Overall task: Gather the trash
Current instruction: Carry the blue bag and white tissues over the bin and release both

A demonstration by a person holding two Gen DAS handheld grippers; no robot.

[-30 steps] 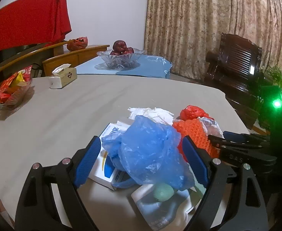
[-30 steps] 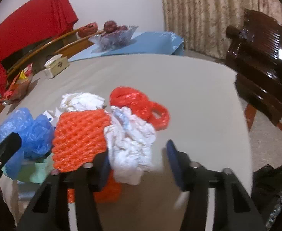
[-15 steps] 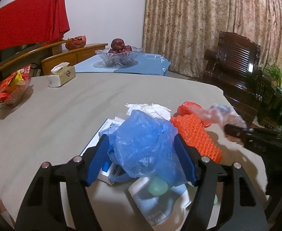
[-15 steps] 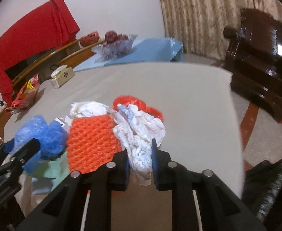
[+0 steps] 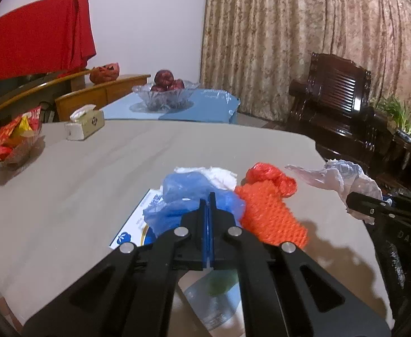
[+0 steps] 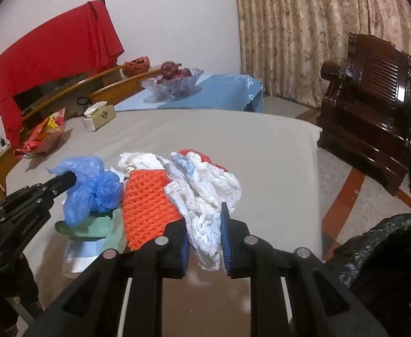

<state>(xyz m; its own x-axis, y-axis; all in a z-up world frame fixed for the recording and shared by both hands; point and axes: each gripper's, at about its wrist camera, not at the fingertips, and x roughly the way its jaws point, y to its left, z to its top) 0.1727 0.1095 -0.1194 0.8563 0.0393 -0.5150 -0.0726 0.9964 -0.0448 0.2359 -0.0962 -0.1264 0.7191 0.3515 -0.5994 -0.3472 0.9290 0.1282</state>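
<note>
The left gripper (image 5: 208, 205) is clamped tight on the blue bag (image 5: 188, 193), its pads pressed almost together with only thin plastic between them. The right gripper (image 6: 204, 231) pinches the white bag (image 6: 205, 193), which bunches up between the blue pads and spills forward over the pile.

The trash sits in one cluster near the table's (image 5: 73, 185) near edge. The blue bag lies over a printed white box (image 5: 138, 224), with a pale green wrapper (image 6: 93, 226) below it. Just beside it on the right lies the orange foam net (image 6: 146, 199), touching both bags. A red bag (image 5: 270, 177) lies just behind the net, and crumpled white tissue (image 5: 219, 175) behind the blue bag.

Beyond the pile the beige tabletop runs bare to its far edge. On the far left stand a tissue box (image 5: 85, 125) and a snack dish (image 5: 11, 143), both well apart from the trash. The table's right edge curves close past the pile; beyond it lies open floor (image 6: 354, 191), then a dark wooden chair (image 6: 374, 98) before the curtain (image 6: 303, 28). A black trash bag (image 6: 379, 241) sits low on the right, off the table, near the right gripper.

Behind the table a glass fruit bowl (image 5: 164, 97) stands on a blue cloth (image 5: 205, 106), with a red cloth (image 5: 36, 45) hung at the back left.
</note>
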